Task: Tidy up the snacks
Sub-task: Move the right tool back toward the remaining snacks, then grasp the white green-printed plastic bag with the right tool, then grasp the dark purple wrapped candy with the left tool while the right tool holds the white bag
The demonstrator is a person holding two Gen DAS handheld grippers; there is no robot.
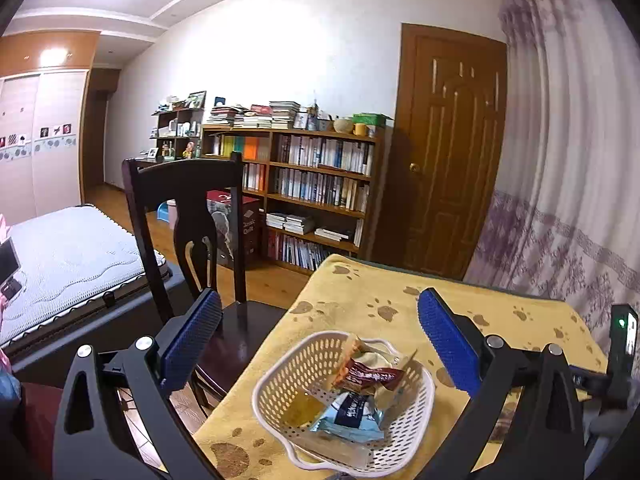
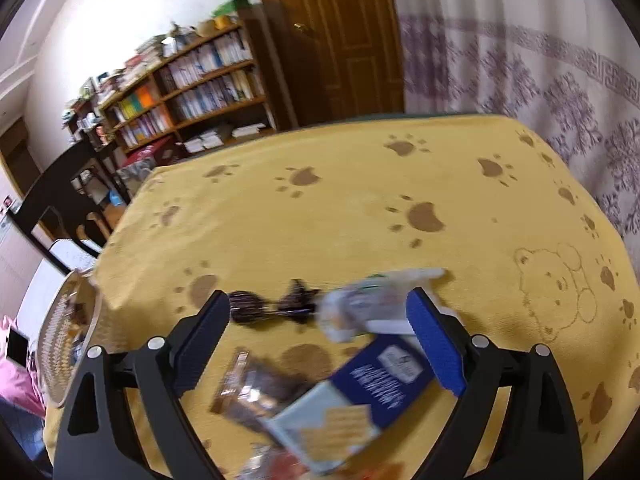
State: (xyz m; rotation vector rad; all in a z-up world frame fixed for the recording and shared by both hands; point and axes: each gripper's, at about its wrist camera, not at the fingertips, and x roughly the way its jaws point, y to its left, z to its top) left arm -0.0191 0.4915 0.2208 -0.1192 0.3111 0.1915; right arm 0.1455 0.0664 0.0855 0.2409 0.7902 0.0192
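Fingers (image 1: 192, 340) apart, one basket (image 1: 280, 368), four snacks (image 2: 348, 396)

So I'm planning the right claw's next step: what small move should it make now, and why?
Probably lower the right claw onto the blue-and-white cracker packet and close. It is open, holds nothing, and loose snacks lie on the yellow cloth, outside the basket.

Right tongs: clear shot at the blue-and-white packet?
Probably yes. The right tongs are open, with the blue-and-white packet lying between them on the yellow cloth, nothing covering it.
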